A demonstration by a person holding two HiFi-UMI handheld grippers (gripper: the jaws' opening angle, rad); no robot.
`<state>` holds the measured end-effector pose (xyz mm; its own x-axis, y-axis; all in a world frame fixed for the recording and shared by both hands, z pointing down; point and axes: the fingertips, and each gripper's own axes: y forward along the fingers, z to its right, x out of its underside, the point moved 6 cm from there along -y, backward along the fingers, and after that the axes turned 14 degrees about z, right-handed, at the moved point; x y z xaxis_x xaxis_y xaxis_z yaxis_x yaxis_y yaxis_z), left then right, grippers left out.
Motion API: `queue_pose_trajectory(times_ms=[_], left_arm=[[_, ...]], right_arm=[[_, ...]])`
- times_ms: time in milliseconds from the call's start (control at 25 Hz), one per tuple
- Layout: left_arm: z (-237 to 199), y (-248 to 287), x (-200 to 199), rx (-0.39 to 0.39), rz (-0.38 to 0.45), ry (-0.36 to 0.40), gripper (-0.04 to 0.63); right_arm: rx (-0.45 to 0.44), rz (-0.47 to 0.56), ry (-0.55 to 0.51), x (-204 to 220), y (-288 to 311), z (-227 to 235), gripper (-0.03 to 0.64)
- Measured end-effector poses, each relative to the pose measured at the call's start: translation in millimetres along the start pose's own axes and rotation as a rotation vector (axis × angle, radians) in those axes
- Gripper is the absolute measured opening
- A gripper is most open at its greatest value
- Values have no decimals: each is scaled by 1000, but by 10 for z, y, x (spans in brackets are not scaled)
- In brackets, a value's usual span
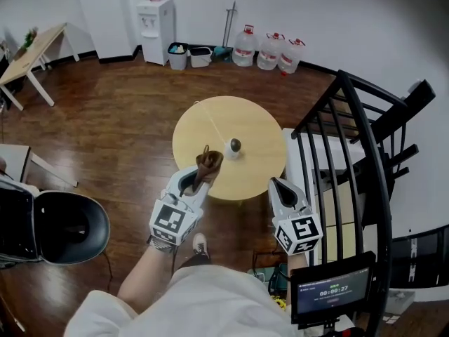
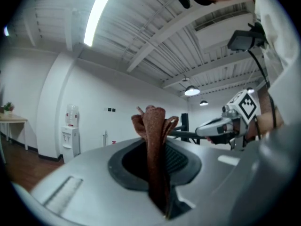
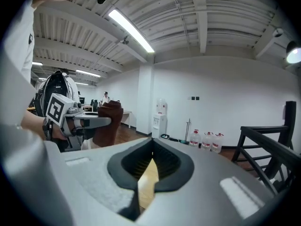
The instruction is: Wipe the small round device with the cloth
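Cloth (image 1: 209,161): brown, bunched, pinched upright in the closed jaws of the left tool (image 1: 200,182).
Right tool (image 1: 276,183): jaws together, empty, held near level beside the left one.
Small round device (image 1: 234,146): on the round desk (image 1: 263,135), ahead of both tools, untouched.

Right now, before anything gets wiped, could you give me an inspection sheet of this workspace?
Surface: round wooden table, otherwise bare.
Job's things: small round device stands near the table's middle; brown cloth is held up, apart from the device.
Clutter: nothing seen.
Grippers: left hand-held gripper shut on the cloth; right hand-held gripper shut, empty.
Cables: thin white cable runs from the device to the table's far rim.
Surroundings: water dispenser, three water bottles by the wall; black metal rack at right.
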<state>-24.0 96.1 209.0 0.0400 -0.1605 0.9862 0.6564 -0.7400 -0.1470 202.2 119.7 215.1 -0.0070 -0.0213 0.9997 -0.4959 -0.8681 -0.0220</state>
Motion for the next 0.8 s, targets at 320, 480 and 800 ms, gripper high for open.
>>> queue_pose_trajectory(times_ms=[320, 480, 800], left_arm=[[550, -252, -256, -10, 69, 141, 66], [1003, -437, -227, -66, 82, 119, 66], [1853, -842, -265, -110, 45, 129, 66]], right_arm=[[-32, 68, -44, -206, -689, -42, 3], [-36, 78, -57, -121, -1194, -40, 3], [-59, 85, -54, 54, -1995, -20, 3]])
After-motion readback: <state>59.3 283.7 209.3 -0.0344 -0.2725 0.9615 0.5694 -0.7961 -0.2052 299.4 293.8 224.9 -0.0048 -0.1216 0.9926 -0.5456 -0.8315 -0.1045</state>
